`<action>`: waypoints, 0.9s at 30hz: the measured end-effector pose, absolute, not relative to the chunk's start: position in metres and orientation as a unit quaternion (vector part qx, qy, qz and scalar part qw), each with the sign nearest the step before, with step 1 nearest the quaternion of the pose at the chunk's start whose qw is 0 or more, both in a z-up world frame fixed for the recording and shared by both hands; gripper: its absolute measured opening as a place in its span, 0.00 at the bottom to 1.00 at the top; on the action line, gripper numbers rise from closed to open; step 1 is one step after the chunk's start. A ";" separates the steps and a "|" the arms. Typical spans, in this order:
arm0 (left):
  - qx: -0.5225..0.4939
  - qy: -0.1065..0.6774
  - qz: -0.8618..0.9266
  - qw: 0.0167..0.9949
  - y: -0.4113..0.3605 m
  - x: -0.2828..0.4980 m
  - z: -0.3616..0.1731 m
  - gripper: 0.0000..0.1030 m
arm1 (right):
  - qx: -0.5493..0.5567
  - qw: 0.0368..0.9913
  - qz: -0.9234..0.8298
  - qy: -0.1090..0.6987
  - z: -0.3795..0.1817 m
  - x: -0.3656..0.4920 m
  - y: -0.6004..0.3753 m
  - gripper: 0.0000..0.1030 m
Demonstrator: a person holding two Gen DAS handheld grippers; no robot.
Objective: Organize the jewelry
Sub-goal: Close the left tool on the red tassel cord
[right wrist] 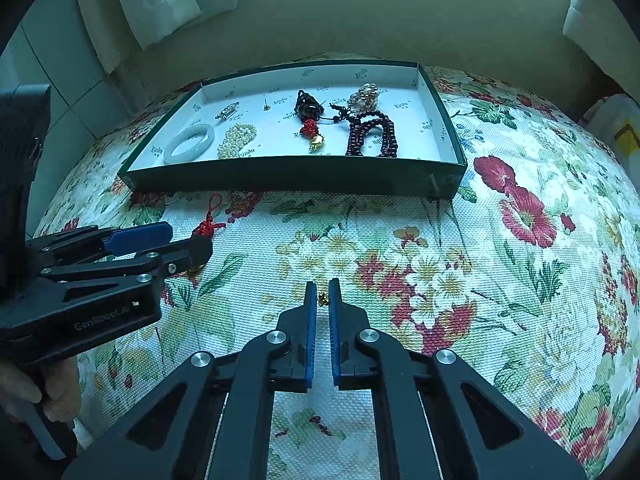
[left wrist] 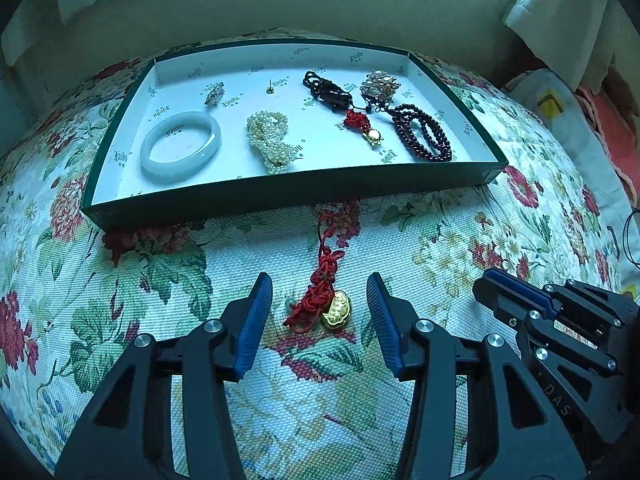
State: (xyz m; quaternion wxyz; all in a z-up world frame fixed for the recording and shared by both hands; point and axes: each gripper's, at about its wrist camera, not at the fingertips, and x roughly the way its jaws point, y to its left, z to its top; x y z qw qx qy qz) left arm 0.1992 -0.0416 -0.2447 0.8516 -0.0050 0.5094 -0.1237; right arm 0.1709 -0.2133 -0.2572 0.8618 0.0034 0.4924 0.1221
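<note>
A red knotted cord charm with a gold ingot [left wrist: 320,300] lies on the floral cloth, between the fingers of my open left gripper [left wrist: 320,292]. Its red cord shows in the right wrist view [right wrist: 208,220]. My right gripper [right wrist: 323,292] is nearly shut around a tiny gold piece [right wrist: 323,300] on the cloth. The green tray [left wrist: 280,196] [right wrist: 296,178] holds a jade bangle [left wrist: 180,145], a pearl strand [left wrist: 270,136], dark red beads [left wrist: 422,132], a black cord piece [left wrist: 328,92] and a red-and-gold charm [left wrist: 364,126].
The tray also holds a small brooch [left wrist: 214,94], a pin [left wrist: 271,87] and a pearly cluster [left wrist: 379,85]. The floral cloth [right wrist: 500,260] covers a rounded surface. White fabric [left wrist: 560,12] hangs at the back right. The left gripper [right wrist: 132,248] sits left of my right one.
</note>
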 end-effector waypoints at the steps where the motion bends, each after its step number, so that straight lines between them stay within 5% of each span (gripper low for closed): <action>1: -0.004 0.510 -0.123 0.851 -0.042 0.201 -0.246 0.45 | 0.004 0.862 0.122 0.493 -0.257 0.171 -0.213 0.06; 13: 0.002 0.507 -0.132 0.852 -0.041 0.206 -0.247 0.12 | 0.009 0.856 0.124 0.501 -0.263 0.173 -0.214 0.05; 27: 0.004 0.495 -0.150 0.856 -0.044 0.197 -0.234 0.10 | 0.009 0.858 0.125 0.498 -0.263 0.172 -0.214 0.05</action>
